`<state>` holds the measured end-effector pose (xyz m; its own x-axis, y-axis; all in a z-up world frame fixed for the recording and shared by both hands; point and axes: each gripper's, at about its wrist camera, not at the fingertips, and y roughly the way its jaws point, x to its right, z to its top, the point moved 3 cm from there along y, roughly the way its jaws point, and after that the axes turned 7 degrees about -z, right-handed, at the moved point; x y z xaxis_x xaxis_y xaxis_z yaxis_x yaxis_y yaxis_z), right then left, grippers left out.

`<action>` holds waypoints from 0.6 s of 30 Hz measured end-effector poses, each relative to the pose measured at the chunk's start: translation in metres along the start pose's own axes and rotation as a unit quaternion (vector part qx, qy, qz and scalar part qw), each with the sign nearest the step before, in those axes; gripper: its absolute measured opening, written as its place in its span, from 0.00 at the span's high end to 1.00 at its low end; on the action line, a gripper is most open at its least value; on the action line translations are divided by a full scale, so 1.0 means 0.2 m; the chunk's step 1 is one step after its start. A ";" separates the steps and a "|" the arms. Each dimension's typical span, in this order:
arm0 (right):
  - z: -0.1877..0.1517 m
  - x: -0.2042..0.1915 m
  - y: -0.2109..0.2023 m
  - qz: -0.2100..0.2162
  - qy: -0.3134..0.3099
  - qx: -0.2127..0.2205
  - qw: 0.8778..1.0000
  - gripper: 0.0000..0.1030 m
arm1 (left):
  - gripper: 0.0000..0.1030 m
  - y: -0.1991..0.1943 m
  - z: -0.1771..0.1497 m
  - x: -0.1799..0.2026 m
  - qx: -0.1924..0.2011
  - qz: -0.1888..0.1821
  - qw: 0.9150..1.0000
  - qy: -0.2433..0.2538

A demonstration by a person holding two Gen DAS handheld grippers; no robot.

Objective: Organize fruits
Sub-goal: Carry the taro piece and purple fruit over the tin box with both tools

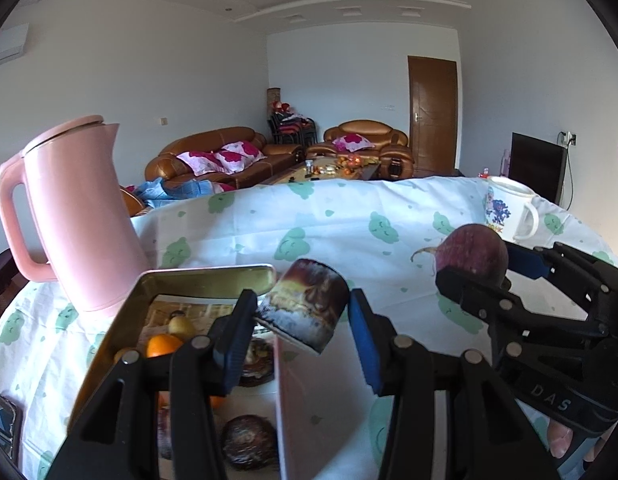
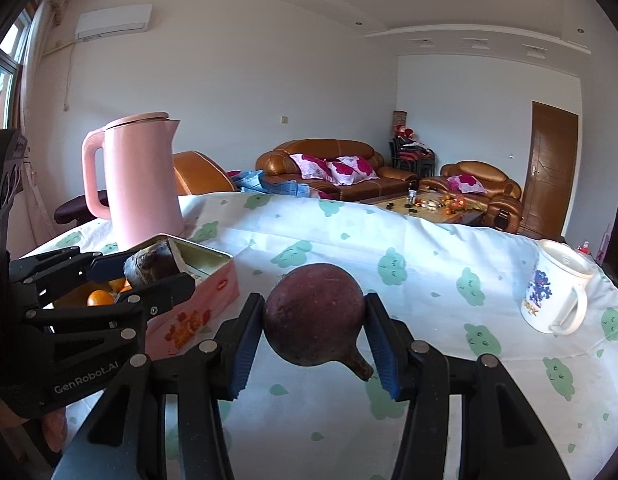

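Observation:
My left gripper (image 1: 303,304) is shut on a brown cut fruit piece (image 1: 309,308), held over the right wall of an open pink tin (image 1: 213,276). Inside the tin lie oranges (image 1: 161,344), a pear (image 1: 180,325) and a dark round fruit (image 1: 249,438). My right gripper (image 2: 313,308) is shut on a purple round fruit (image 2: 313,312) with a stub stem, above the tablecloth to the right of the tin (image 2: 205,304). In the left wrist view the right gripper (image 1: 485,268) and its purple fruit (image 1: 473,252) show at right. In the right wrist view the left gripper (image 2: 149,276) shows at left.
A tall pink kettle (image 1: 77,216) (image 2: 143,180) stands just behind the tin. A white printed mug (image 1: 509,212) (image 2: 557,288) sits at the far right of the cloud-patterned tablecloth (image 2: 389,240). A dark flat device (image 1: 5,424) lies at the near left edge.

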<state>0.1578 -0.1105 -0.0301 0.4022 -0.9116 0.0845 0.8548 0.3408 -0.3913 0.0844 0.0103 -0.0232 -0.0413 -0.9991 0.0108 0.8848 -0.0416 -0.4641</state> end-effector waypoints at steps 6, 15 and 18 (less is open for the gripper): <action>0.02 -0.07 -0.02 0.015 -0.009 0.005 1.000 0.49 | 0.53 -0.03 -0.01 -0.06 -0.002 0.007 1.000 -0.007; 0.08 -0.18 -0.02 0.036 -0.025 0.010 0.999 0.49 | 0.53 -0.08 -0.01 -0.17 -0.002 0.030 0.999 -0.014; 0.10 -0.22 -0.02 0.042 -0.030 0.014 0.999 0.49 | 0.53 -0.10 -0.01 -0.20 0.001 0.041 0.999 -0.016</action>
<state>0.1423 -0.0669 -0.0142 0.4908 -0.8646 0.1081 0.8260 0.4222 -0.3734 0.0679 0.0520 -0.0161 0.0455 -0.9990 0.0013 0.8860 0.0398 -0.4620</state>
